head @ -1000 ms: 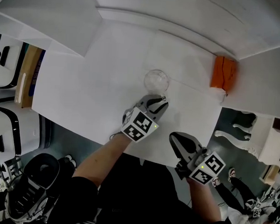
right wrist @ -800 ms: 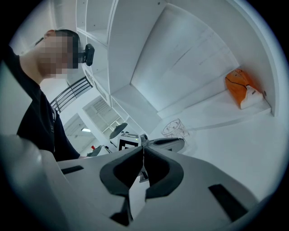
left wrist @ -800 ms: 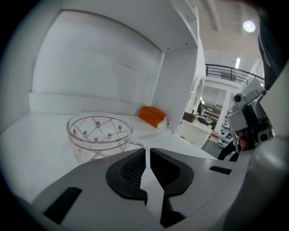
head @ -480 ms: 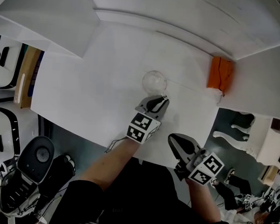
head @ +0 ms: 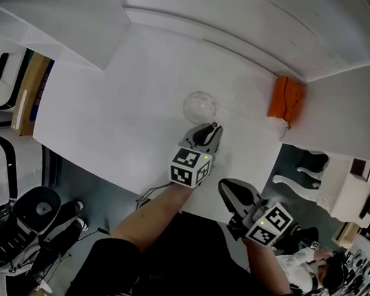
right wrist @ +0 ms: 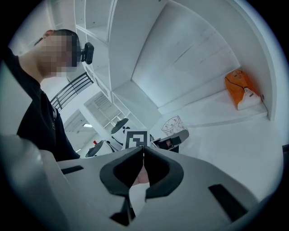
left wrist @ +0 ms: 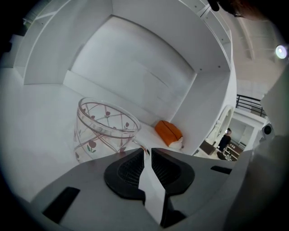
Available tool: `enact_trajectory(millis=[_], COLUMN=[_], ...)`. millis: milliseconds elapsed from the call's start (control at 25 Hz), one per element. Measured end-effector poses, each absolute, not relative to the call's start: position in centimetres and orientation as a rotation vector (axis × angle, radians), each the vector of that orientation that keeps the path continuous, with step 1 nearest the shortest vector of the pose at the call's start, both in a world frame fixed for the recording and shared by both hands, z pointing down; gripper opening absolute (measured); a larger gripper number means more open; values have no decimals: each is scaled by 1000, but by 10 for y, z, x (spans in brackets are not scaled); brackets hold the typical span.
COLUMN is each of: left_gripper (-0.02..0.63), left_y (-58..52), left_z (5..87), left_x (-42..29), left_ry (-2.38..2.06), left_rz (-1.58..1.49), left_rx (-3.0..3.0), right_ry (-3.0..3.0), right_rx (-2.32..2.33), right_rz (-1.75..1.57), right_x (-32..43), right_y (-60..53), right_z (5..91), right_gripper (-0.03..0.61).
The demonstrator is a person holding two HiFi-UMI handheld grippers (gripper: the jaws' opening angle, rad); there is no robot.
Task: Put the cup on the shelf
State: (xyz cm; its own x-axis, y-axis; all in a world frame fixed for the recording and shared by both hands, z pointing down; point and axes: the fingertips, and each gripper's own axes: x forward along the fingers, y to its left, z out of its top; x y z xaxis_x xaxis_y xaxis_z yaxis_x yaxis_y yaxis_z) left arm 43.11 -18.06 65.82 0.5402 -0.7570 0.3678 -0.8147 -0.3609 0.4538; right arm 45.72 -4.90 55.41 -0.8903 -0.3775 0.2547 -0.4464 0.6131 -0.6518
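A clear glass cup with a red flower pattern stands upright on the white shelf board. In the left gripper view the cup sits just left of the jaws, its thin handle at their tips. My left gripper has just been opening. A narrow gap shows between its pads, and I cannot see them pressing on the handle. My right gripper hangs by the board's front edge, fingertips together and empty. Its view shows the cup farther off.
An orange packet lies against the shelf's right wall. White walls close in the back and both sides. Below the front edge are black-and-white machines on the left and white furniture on the right.
My left gripper has rolled, so its marker cube shows another face, and it sits slightly right of the cup. The right gripper has drifted a little left. The cup stays on the board.
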Motion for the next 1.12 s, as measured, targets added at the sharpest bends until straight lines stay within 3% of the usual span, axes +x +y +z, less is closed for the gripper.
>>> enact_trajectory(millis=[560, 1120], left_gripper=[40, 49], left_y=[-189, -118], left_z=[653, 654], left_x=[382, 366], left_ry=[-1262, -1112], left_rz=[185, 347], left_rx=[2198, 2310], right_ry=[-2725, -2766], right_rx=[609, 516], right_rz=[1129, 1077], right_x=[411, 413], right_y=[-60, -57], right_z=[545, 526], right_gripper=[17, 17])
